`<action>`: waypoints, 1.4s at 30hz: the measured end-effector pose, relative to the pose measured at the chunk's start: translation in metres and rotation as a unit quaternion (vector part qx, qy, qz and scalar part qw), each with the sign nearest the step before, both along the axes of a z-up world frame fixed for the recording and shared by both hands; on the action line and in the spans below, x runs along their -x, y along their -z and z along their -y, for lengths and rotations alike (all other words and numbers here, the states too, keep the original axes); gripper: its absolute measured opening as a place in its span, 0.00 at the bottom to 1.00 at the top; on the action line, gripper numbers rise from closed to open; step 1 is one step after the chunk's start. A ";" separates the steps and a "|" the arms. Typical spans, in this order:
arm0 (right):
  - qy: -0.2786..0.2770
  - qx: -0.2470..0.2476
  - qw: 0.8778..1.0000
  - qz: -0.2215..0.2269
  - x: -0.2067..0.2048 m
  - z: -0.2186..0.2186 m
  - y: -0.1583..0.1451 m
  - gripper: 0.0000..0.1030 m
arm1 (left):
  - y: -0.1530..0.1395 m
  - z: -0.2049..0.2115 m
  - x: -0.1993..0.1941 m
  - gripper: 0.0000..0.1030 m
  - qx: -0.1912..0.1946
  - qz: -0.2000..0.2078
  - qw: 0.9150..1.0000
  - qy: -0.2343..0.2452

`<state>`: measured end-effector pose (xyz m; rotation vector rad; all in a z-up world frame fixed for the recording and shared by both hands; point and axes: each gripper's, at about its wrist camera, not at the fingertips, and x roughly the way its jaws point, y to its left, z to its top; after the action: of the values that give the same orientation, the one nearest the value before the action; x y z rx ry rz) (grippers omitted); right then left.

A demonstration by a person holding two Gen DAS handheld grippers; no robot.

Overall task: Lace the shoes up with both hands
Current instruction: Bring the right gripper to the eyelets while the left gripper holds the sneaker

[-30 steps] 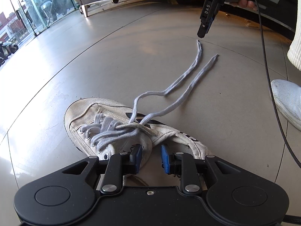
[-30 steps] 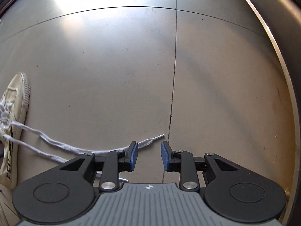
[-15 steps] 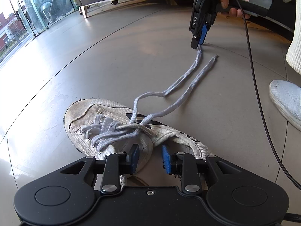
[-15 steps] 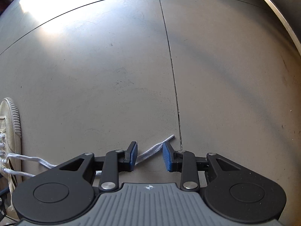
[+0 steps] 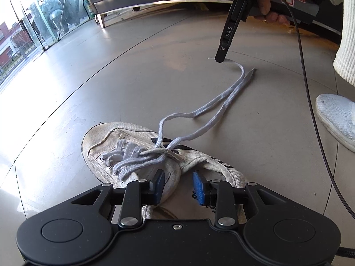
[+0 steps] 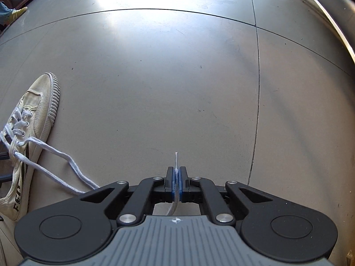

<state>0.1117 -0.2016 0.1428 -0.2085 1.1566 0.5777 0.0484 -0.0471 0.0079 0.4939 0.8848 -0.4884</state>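
- Right wrist view: the right tool (image 6: 176,181) has just pressed its blue pads together on one lace end (image 6: 176,161), whose stiff tip pokes out past the pads toward the floor (image 6: 177,77).
- The pinch sits close to the tip, so I judge a hard or sideways tug could slide the lace out of the pads, and the tip would drop back to the floor.
- The lace is slack between the tool and the shoe (image 5: 133,155). If it is drawn tight too fast, the light canvas shoe could drag or twist across the smooth floor, since nothing clamps it.
- The second lace end (image 5: 251,72) lies loose on the floor just beside the held one; the two strands cross nearer the shoe, so lifting one may snag the other.
- Left wrist view: the left tool (image 5: 178,186) stands partly spread just over the heel opening of the shoe, with the pads gripping nothing; the jaws have just been opening a little.
- The shoe lies on the floor directly ahead of the left tool, toe pointing away to the left, well apart from the right tool (image 5: 221,55).
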 end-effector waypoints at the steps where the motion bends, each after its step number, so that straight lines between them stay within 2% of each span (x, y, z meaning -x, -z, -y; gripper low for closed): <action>1: -0.008 -0.016 1.000 0.001 0.002 -0.006 -0.006 0.03 | -0.005 -0.001 0.002 0.27 0.006 0.001 1.000 0.000; 4: -0.059 -0.053 0.997 0.010 0.012 -0.030 -0.022 0.03 | -0.023 -0.009 0.009 0.27 0.039 0.005 0.999 -0.018; 6: -0.105 -0.070 0.992 0.014 0.016 -0.051 -0.030 0.03 | -0.030 -0.012 0.013 0.27 0.039 0.015 0.999 -0.033; 12: -0.234 -0.116 0.965 0.005 0.035 -0.118 -0.050 0.03 | -0.031 -0.018 0.006 0.27 -0.007 0.039 0.996 -0.074; 16: -0.294 -0.136 0.946 0.006 0.062 -0.147 -0.048 0.03 | -0.023 -0.017 0.000 0.27 -0.031 0.043 0.996 -0.071; 20: -0.312 -0.131 0.941 0.007 0.077 -0.158 -0.038 0.03 | -0.013 -0.014 -0.008 0.27 -0.046 0.033 0.996 -0.070; 23: -0.322 -0.125 0.938 0.015 0.088 -0.160 -0.035 0.04 | -0.012 -0.014 -0.012 0.21 -0.042 0.026 0.996 -0.072; 25: -0.319 -0.126 0.939 0.014 0.090 -0.160 -0.037 0.03 | -0.012 -0.014 -0.015 0.16 -0.041 0.024 0.996 -0.070; 31: -0.310 -0.130 0.942 0.014 0.091 -0.159 -0.035 0.03 | -0.013 -0.013 -0.019 0.10 -0.044 0.026 0.996 -0.069; 38: -0.307 -0.135 0.942 0.023 0.095 -0.154 -0.037 0.03 | -0.024 -0.034 -0.031 0.04 0.026 -0.004 0.991 -0.127; 42: -0.318 -0.141 0.937 0.031 0.100 -0.153 -0.040 0.03 | -0.028 -0.051 -0.036 0.03 0.077 -0.025 0.983 -0.166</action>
<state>0.0115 -0.0489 0.1832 -0.3536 0.9190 1.2901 0.0840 0.0039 0.0359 0.1863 0.9473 -0.2613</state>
